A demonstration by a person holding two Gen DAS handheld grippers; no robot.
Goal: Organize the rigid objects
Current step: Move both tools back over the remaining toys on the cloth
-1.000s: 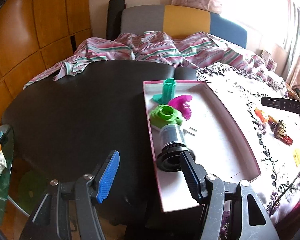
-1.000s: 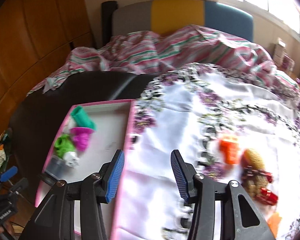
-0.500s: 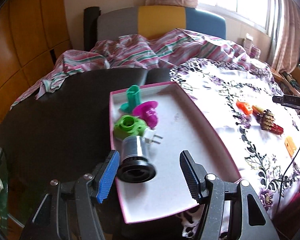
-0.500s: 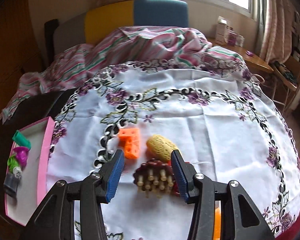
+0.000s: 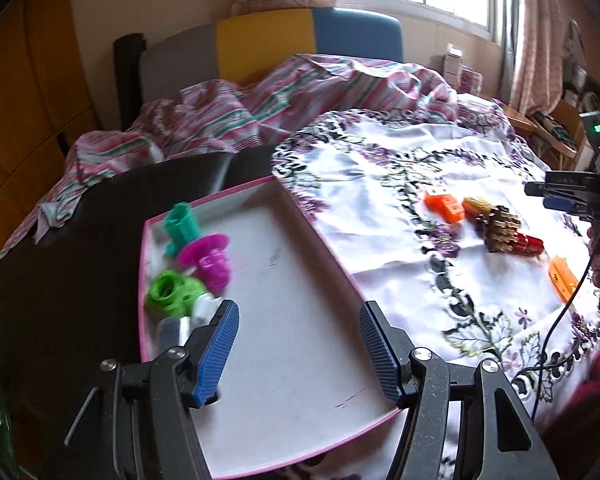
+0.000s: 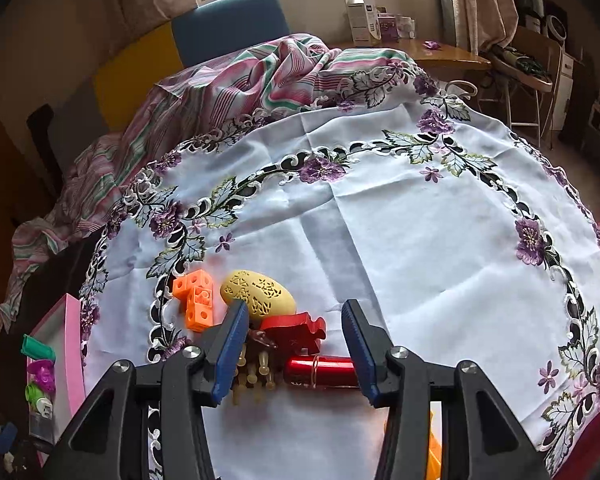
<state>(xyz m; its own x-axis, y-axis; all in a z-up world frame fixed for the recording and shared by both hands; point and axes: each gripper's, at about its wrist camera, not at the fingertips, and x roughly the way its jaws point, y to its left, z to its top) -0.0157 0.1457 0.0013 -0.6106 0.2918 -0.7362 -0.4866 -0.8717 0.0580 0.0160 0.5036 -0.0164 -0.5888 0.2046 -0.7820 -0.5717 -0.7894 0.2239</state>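
Observation:
A pink-rimmed white tray (image 5: 284,280) holds a teal piece (image 5: 182,226), a magenta piece (image 5: 210,258), a green ring piece (image 5: 172,292) and a clear cylinder (image 5: 172,330) along its left side. My left gripper (image 5: 298,350) is open and empty above the tray. My right gripper (image 6: 294,350) is open and empty, just above a dark red jigsaw-shaped piece (image 6: 296,332), a red tube (image 6: 320,372) and a brown pegged piece (image 6: 254,372). An orange block piece (image 6: 194,296) and a yellow perforated egg (image 6: 260,294) lie just beyond. The tray also shows in the right wrist view (image 6: 66,344).
A white floral tablecloth (image 6: 400,220) covers the table's right part; the left part is bare black (image 5: 60,280). A striped cloth (image 5: 260,108) is heaped at the back, by a chair (image 5: 268,44). Another orange piece (image 5: 562,280) lies near the cloth's right edge.
Both grippers swung right. The left one moved off the clear cylinder to over the tray's middle. The right one came down over the pile of red and brown pieces.

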